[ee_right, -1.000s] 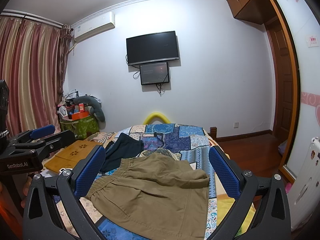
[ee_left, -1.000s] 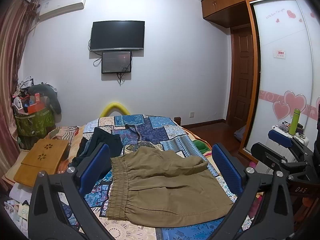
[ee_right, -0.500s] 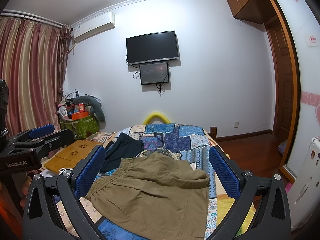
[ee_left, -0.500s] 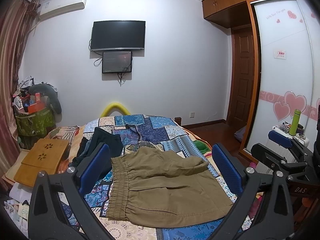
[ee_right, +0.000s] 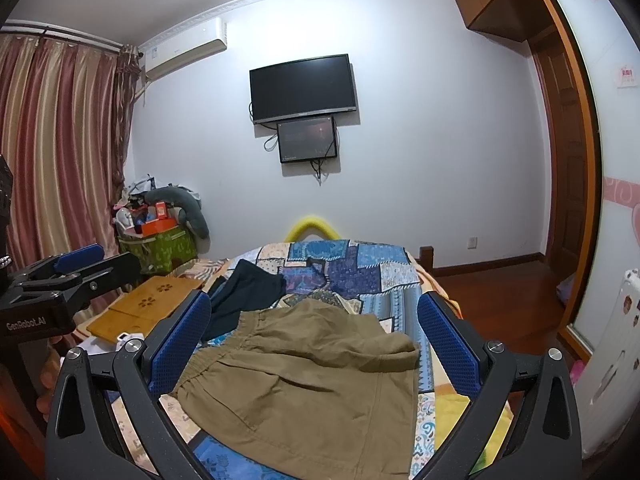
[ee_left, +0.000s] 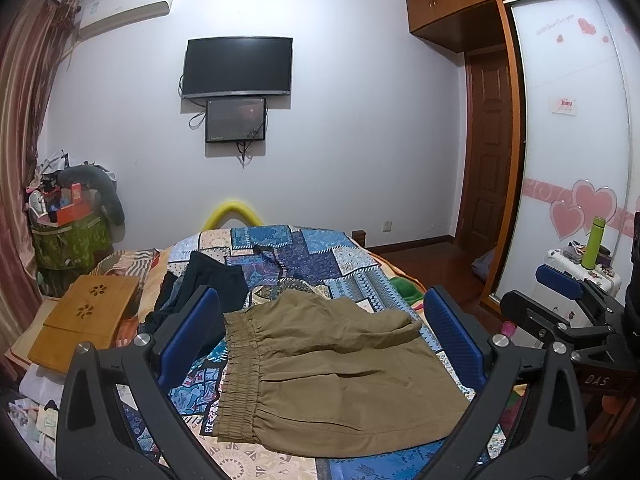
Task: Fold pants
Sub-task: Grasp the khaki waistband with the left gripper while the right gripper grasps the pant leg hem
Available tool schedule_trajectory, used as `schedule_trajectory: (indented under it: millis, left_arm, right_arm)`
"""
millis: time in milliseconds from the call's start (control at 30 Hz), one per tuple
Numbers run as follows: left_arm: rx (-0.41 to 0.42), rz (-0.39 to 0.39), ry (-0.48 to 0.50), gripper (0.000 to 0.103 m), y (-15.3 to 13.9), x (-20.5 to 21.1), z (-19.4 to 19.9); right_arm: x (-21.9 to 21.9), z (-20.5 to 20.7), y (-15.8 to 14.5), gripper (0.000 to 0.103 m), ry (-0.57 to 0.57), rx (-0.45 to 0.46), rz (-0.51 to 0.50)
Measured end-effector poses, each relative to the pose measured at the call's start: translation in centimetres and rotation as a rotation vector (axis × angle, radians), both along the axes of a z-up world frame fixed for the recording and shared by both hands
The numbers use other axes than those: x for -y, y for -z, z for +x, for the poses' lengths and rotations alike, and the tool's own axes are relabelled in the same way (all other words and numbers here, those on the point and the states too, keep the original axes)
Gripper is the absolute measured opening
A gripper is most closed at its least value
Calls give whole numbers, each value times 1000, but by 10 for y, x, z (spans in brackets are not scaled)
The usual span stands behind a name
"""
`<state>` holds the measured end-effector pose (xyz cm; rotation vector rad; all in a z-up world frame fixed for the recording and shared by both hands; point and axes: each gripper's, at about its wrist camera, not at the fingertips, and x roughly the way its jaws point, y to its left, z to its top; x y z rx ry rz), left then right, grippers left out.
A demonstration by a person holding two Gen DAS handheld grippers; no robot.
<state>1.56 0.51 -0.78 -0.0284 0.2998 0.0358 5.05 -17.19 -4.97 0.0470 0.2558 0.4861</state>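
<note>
Khaki pants (ee_left: 332, 372), folded over into a short block with the elastic waistband on the left, lie on the patchwork quilt (ee_left: 316, 252) of the bed, and they lie exactly as they did 1 second ago: no crease has shifted. Both tools also stay where they were, hovering above the near edge of the bed. The left tool (ee_left: 320, 340) has its 2 blue-padded fingers (ee_left: 188, 336) spread wide to either side of the pants, touching nothing; the right tool (ee_right: 314, 346) is spread just as wide and is empty too. A dark garment (ee_left: 208, 284) rests on the quilt just beyond the waistband, and a wooden lap tray (ee_left: 86, 320) sits at the left side of the bed. The left wrist view alone shows a green bottle (ee_left: 593, 243) on a white case by the heart-patterned wardrobe door, with the right tool seen from the side at the frame's right edge. The right wrist view alone shows the striped curtains (ee_right: 60, 148) in full, the left tool entering from the left, and fingers of a hand (ee_right: 46, 380) below it.
</note>
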Motion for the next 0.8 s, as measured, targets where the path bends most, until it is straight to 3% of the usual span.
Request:
schedule_trajectory:
  millis: [200,500,700,800]
  left_arm:
    - [-70,-10,-28,103,16,-16,29]
    - [-307,-39,-90,103,75,-68,105]
    - [-460,-8,-125,103,122,-102,151]
    - [-532,-48,-128,103,144,-121,172]
  right_arm:
    - [6,25,17,103,26,-77,-9]
    - [27,81,68,102,108,-234,-73]
    - [38,117,100,91,126,-368,-120]
    - [40,137,118,83,115,-442,-137]
